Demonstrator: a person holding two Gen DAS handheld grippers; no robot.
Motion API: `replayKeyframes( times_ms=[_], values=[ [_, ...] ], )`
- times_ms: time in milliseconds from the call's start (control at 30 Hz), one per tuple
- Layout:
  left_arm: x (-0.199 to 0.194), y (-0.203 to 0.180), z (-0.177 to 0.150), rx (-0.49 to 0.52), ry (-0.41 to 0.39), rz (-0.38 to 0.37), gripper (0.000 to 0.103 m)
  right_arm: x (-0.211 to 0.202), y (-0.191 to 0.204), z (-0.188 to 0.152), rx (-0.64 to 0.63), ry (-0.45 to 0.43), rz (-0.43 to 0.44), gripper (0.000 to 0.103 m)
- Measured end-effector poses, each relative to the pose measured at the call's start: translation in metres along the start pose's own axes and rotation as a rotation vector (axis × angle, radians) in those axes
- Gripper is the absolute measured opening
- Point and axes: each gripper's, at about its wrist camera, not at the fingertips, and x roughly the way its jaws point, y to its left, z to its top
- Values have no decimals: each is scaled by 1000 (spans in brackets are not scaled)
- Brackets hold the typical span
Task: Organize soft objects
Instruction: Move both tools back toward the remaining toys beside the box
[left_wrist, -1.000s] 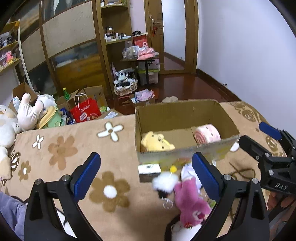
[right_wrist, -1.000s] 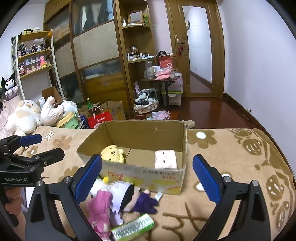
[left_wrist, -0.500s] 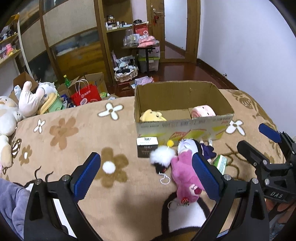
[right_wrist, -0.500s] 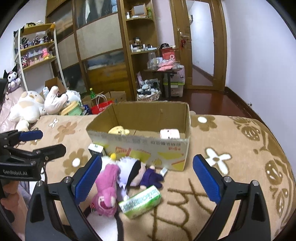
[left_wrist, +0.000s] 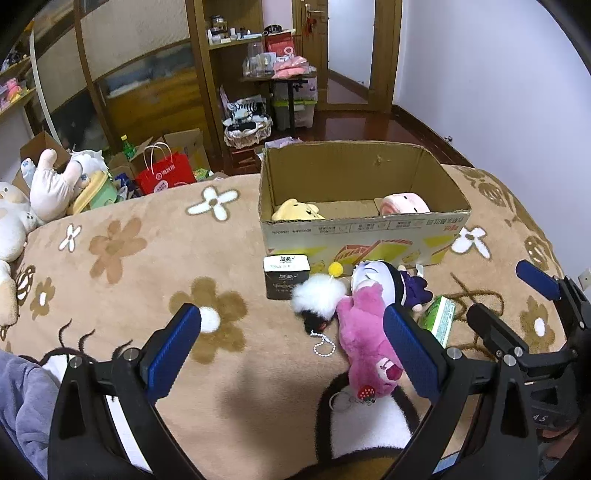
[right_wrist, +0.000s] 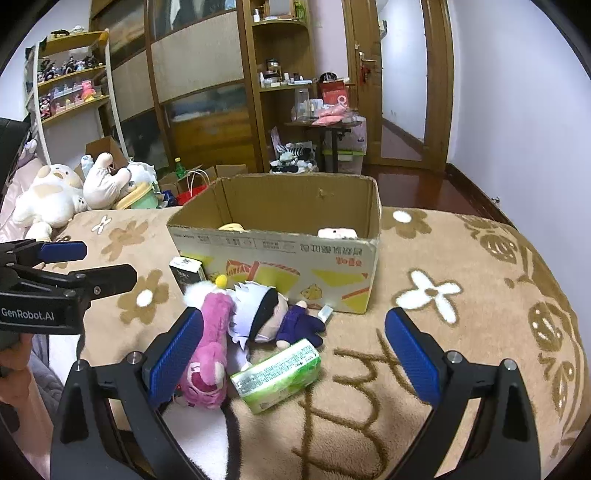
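A cardboard box (left_wrist: 362, 232) (right_wrist: 280, 254) stands on the flowered blanket and holds a yellow plush (left_wrist: 295, 210) and a pink roll plush (left_wrist: 404, 203). In front of it lie a pink bear plush (left_wrist: 364, 339) (right_wrist: 210, 354), a white-haired doll in purple (left_wrist: 384, 277) (right_wrist: 266, 314), a white fluffy keychain (left_wrist: 317, 299), a green tissue pack (left_wrist: 439, 321) (right_wrist: 277, 373) and a black-and-white carton (left_wrist: 286, 275) (right_wrist: 186, 273). My left gripper (left_wrist: 295, 354) is open and empty, back from the toys. My right gripper (right_wrist: 295, 354) is open and empty, above the tissue pack.
Large cream plush animals (left_wrist: 44, 184) (right_wrist: 55, 195) lie at the blanket's far left edge. Beyond the bed stand a red paper bag (left_wrist: 164, 175), cardboard boxes, wooden cabinets and a small table (right_wrist: 325, 125). A wall runs along the right.
Both grippers have pulled back and up from the box, so the box and the toys in front of it now sit farther away. Both stay open.
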Motion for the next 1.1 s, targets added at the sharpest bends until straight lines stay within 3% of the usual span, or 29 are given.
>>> replayKeyframes(
  times_ms=[233,467,1100],
  values=[
    [20,-1,3,-39,47,-71,98,18,-7,-7,23,49,-11,103],
    [37,-8,7,-9,80,-87,98,34,-8,-12,18,87,-28,103],
    [83,-30,5,76,180,-58,98,61,2,-26,-30,174,-35,103]
  ],
)
